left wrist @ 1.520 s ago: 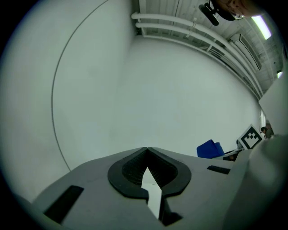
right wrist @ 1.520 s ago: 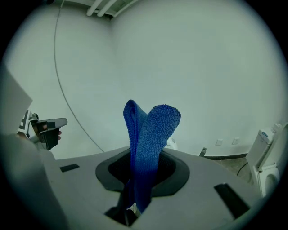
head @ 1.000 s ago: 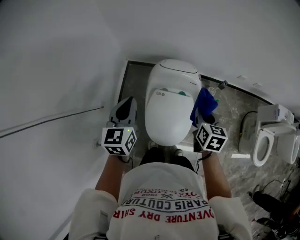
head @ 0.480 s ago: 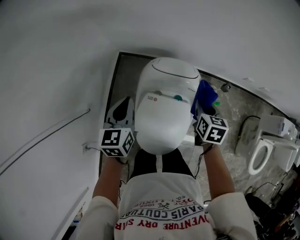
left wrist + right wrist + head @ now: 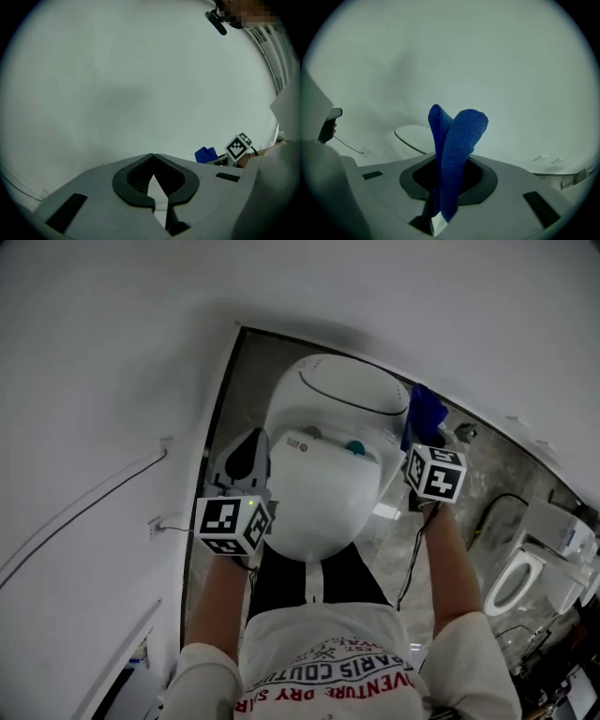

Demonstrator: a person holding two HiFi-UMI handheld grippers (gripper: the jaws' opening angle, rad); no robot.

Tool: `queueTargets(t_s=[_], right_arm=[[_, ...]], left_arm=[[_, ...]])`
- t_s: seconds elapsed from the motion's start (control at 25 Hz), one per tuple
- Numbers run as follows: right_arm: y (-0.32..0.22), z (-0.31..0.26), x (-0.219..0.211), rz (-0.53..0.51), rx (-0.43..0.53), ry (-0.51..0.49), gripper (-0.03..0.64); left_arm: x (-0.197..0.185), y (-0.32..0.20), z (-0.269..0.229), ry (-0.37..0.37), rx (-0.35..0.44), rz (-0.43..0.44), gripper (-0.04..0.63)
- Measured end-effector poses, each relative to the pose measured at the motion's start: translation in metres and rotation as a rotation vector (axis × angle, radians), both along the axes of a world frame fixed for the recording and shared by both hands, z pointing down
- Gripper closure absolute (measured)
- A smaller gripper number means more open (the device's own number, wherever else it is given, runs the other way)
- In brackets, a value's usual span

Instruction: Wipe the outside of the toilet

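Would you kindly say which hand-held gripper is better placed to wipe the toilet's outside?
Right hand-held gripper: it grips the blue microfibre cloth beside the white toilet; the left hand-held gripper is empty.

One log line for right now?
left tool: shut, empty | right tool: shut on blue cloth | position: raised beside toilet, contact unclear

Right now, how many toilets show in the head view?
2. The closed toilet stands straight ahead of the person, beside the blue cloth. The second toilet, open, is at the frame's right edge; others may be cut off there.
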State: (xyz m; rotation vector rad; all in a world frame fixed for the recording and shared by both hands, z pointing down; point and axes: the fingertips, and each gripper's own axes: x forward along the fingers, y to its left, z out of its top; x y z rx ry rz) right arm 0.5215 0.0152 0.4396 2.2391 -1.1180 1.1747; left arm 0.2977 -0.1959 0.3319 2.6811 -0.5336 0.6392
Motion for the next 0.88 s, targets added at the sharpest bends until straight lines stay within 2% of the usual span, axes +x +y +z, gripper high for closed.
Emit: queueTargets(t_s=[0.28, 0.48, 0.72, 0.88], right_arm=[[-0.022, 0.045, 0.006, -0.060, -0.072, 0.032, 0.540], [-0.042, 0.044, 0.002, -0.063, -0.079, 0.065, 0.540], [-0.081, 0.038, -0.016, -0.157, -0.121, 0.144, 0.540], [-0.102, 0.036, -0.024, -0.160, -0.111, 0.156, 0.540]], left_arm=[[-0.003, -0.025, 0.057, -0.045, -0.035, -0.026, 0.589], [-0.007, -0.037, 0.079, -0.065, -0.041, -0.001, 0.589], [-0.019, -0.049, 0.093, -0.077, -0.067, 0.030, 0.589], [-0.034, -0.061, 0.098, -0.090, -0.067, 0.044, 0.589]])
